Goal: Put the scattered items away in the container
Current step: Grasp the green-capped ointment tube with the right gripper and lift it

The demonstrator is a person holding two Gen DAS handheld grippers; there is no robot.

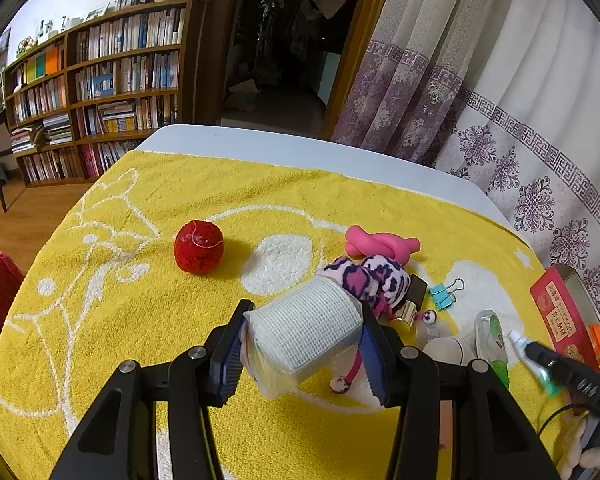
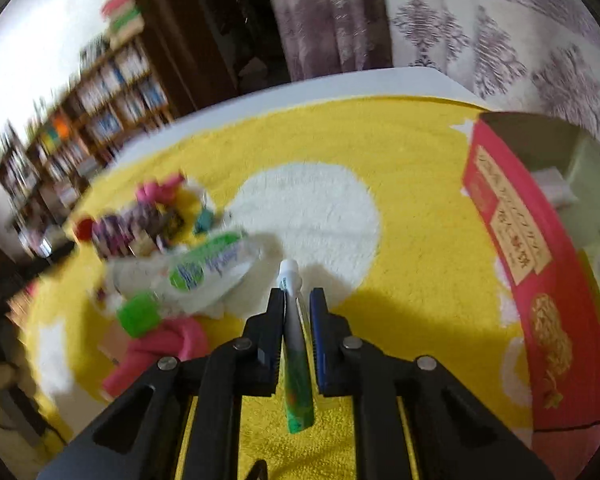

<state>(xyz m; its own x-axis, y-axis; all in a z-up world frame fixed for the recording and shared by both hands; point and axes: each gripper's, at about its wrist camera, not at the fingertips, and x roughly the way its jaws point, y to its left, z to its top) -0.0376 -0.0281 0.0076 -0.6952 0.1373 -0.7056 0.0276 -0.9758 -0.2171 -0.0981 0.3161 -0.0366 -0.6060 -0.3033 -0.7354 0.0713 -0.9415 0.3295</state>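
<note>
progress looks partial: the red rectangular tin box (image 2: 512, 248) with gold print, the container by my reading, stands open at the right edge of the yellow terry towel (image 1: 148, 312), and a few pale and orange things already lie inside it, though blur keeps me from naming them.

the left gripper (image 1: 300, 344) grips a white gauze roll in a clear plastic bag (image 1: 304, 332), pads pressed on both its sides, lifted above the towel near the middle. the right gripper (image 2: 298, 320) is closed on a slim white-and-green tube (image 2: 296, 344), which stands between the fingers with its white cap pointing away, left of the box and not yet over it.

still on the towel: a red fuzzy ball (image 1: 198, 246) far left, a knotted pink foam stick (image 1: 380, 245), a pink-and-black leopard plush piece (image 1: 368, 280), a teal binder clip (image 1: 446, 294), and a clear bottle with green cap and green label (image 2: 204, 268) lying near the right gripper. so i judge most items remain.

room is good: a wide bare stretch of towel lies between the right gripper and the box wall, clear for the carry. the box sits close to the table's right edge by the patterned curtain (image 1: 500, 128), so a push against it could shove it off. the cluster around the plush piece is tight.
</note>
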